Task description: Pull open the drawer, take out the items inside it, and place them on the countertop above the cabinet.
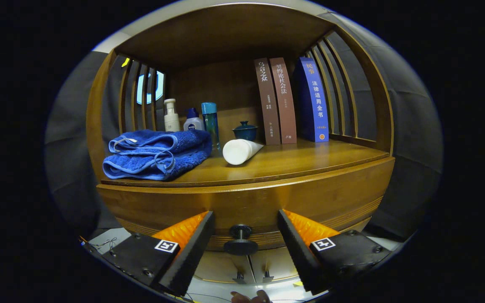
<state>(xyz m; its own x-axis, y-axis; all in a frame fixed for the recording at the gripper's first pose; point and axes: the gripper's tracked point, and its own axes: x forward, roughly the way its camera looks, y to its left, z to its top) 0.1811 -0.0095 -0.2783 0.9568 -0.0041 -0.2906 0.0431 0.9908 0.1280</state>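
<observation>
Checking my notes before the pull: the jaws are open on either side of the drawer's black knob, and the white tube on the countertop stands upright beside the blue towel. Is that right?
Not quite. The gripper view shows the white tube lying on its side on the countertop, beside the blue towel. The rest holds: the gripper has its jaws open on either side of the drawer's black knob.

Camera riding on the hand-held gripper (246, 229), facing the cabinet front close up.

It looks forward along both fingers (192, 244), level with the drawer front (246, 202), whose dark knob (241, 240) sits in the gap between the spread fingers, untouched. From this low, near position the view tilts slightly up across the bench (293, 162) into the alcove, to the books (286, 101) at the back.
</observation>
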